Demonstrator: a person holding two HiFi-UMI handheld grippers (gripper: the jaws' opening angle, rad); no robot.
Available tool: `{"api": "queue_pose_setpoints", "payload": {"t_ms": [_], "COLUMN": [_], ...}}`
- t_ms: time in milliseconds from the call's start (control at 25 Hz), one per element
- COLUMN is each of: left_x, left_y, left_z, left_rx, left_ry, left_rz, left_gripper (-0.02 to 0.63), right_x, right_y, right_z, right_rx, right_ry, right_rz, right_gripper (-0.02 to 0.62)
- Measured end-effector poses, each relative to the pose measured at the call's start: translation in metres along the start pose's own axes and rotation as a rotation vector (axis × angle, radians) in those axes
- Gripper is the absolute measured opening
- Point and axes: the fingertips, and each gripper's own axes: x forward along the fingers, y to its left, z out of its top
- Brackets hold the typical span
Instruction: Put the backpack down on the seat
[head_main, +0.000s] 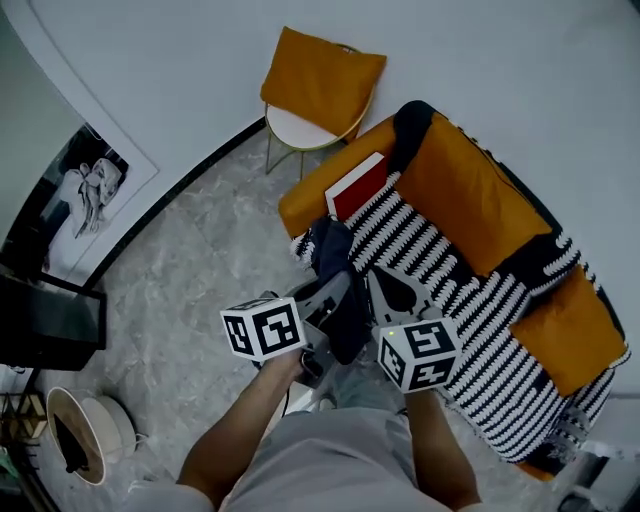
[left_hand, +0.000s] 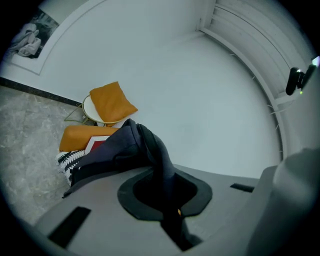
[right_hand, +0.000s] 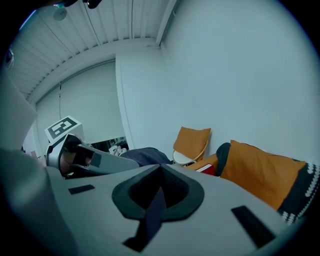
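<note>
Both grippers are clamped on the backpack (head_main: 333, 258): left gripper (head_main: 320, 300) on bunched dark fabric, right gripper (head_main: 388, 292) on a strap. Backpack hangs mid-frame at the striped seat's (head_main: 470, 300) left edge, below a red book (head_main: 358, 185). Step: carry-in. Next, likely: shift right over stripes, lower, release.

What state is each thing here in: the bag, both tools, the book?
Backpack: held up by both grippers, at the sofa's end.
Left gripper: fingers shut on backpack fabric.
Right gripper: fingers shut on a backpack strap.
Red book: closed, on the sofa.
</note>
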Motion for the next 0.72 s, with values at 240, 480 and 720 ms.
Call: {"api": "queue_pose_setpoints", "payload": {"t_ms": [240,480,720], "left_x": [0.055,0.113,0.157], "left_y": [0.008,0.013,0.018], "left_z": [0.029,0.045,0.056], "left_rx": [0.010,0.038,0.059], "left_ry": [0.015,0.059,0.106], "left_rz": [0.000,-0.005,-0.031], "left_gripper": [0.025,0.025,0.025], "right_x": [0.030,0.053,0.072], "right_y": [-0.050,-0.100,-0.137], "right_z": [0.019,0.034,0.037], "right_rx": [0.014,0.033,0.071], "right_ry": [0.002,-0.014,-0.019], "right_rz": [-0.004,-0.008,-0.038], "right_gripper": [0.002,0.002,0.002]}}
